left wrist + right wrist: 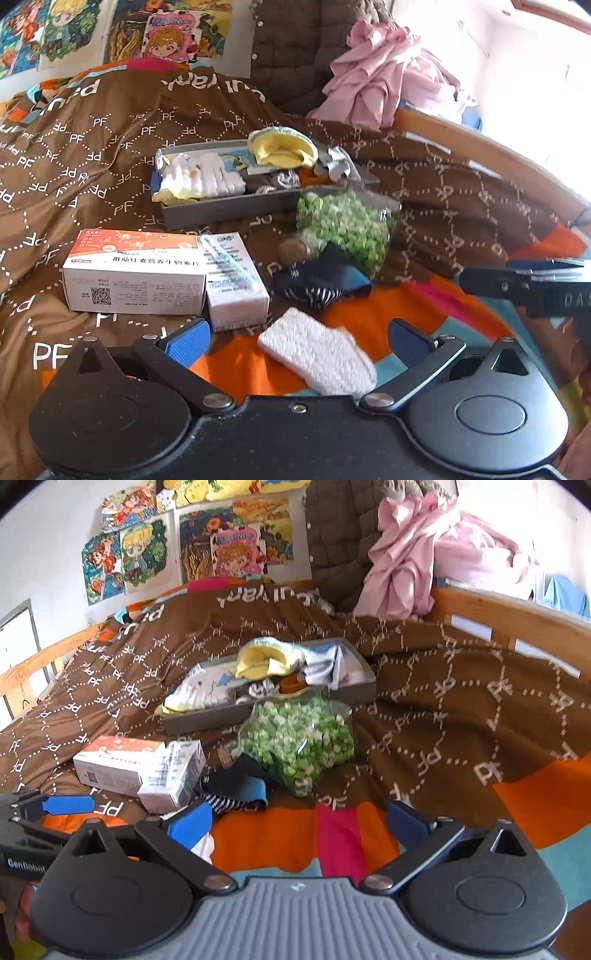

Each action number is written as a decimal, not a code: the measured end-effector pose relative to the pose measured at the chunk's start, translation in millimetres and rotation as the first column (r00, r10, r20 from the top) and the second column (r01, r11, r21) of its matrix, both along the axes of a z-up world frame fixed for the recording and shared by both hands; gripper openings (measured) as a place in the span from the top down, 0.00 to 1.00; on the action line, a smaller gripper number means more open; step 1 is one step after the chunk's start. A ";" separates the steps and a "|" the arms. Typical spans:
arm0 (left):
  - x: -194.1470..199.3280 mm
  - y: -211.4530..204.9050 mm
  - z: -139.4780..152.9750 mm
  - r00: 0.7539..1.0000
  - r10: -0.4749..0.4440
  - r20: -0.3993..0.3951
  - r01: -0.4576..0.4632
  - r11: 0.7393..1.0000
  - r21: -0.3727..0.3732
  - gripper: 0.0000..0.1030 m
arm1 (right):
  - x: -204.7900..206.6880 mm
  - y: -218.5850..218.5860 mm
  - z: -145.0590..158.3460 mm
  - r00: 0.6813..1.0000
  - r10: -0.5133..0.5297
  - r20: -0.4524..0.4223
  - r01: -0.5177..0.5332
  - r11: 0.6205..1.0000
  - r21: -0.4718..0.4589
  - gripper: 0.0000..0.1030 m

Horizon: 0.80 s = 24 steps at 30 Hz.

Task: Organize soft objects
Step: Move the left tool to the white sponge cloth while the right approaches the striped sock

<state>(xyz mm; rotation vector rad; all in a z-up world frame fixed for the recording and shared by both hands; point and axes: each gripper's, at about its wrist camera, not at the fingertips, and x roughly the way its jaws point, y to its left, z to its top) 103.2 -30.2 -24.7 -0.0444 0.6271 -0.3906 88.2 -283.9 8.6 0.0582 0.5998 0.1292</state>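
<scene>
Left wrist view: left gripper (299, 341) jaws spread wide, white fluffy sock (317, 354) lying between them, ungrasped. Dark striped sock (317, 286) behind it. Grey flat tray (221, 212) farther behind, holding soft items. Right gripper (299, 823) jaws released, empty.

- The tray (221, 216) sits mid-bed on the blanket (92, 155), socks (207, 179) piled inside.
- In front of it — a bag of sweets (347, 225), leaning on a folded sock (317, 284).
- Left of that, two boxes (136, 273) side by side.
- Nearest, a sponge (317, 354).
</scene>
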 end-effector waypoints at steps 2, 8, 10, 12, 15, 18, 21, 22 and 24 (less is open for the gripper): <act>-1.5 -3.7 -1.8 1.000 -0.014 0.011 0.014 1.000 0.027 0.01 | 3.2 -1.3 -3.7 0.999 0.016 -0.032 -0.015 1.000 0.025 0.00; -0.8 -13.8 -7.3 0.998 -0.060 0.014 0.059 0.995 0.074 0.01 | 8.4 1.4 -8.7 0.998 0.027 -0.063 -0.026 0.999 0.020 0.00; 0.0 -15.5 -9.3 0.998 -0.067 0.011 0.065 0.994 0.093 0.01 | 10.3 1.8 -10.4 0.997 0.027 -0.076 -0.025 0.999 0.019 0.00; 1.5 -17.1 -10.7 0.997 -0.073 0.008 0.072 0.991 0.117 0.01 | 14.6 1.9 -12.8 0.996 0.026 -0.090 -0.025 1.000 0.018 0.00; 4.8 -17.3 -11.7 0.997 -0.078 0.005 0.077 0.988 0.137 0.01 | 18.7 1.3 -15.7 0.995 0.018 -0.100 -0.016 1.000 0.021 0.00; 9.3 -17.1 -12.0 0.997 -0.075 0.001 0.074 0.987 0.143 0.01 | 22.6 -1.7 -18.3 0.994 0.005 -0.108 0.000 0.999 0.046 0.00; 13.5 -17.9 -12.5 0.997 -0.082 -0.005 0.082 0.986 0.146 0.01 | 25.5 -6.0 -20.5 0.994 -0.006 -0.113 0.015 0.997 0.079 0.00; 14.7 -18.6 -12.8 0.996 -0.086 -0.006 0.086 0.985 0.149 0.01 | 26.4 -6.7 -21.2 0.993 -0.009 -0.114 0.019 0.996 0.087 0.00; 16.9 -20.3 -14.0 0.995 -0.095 -0.009 0.095 0.984 0.152 0.01 | 28.7 -7.9 -22.6 0.993 -0.015 -0.115 0.026 0.995 0.098 0.00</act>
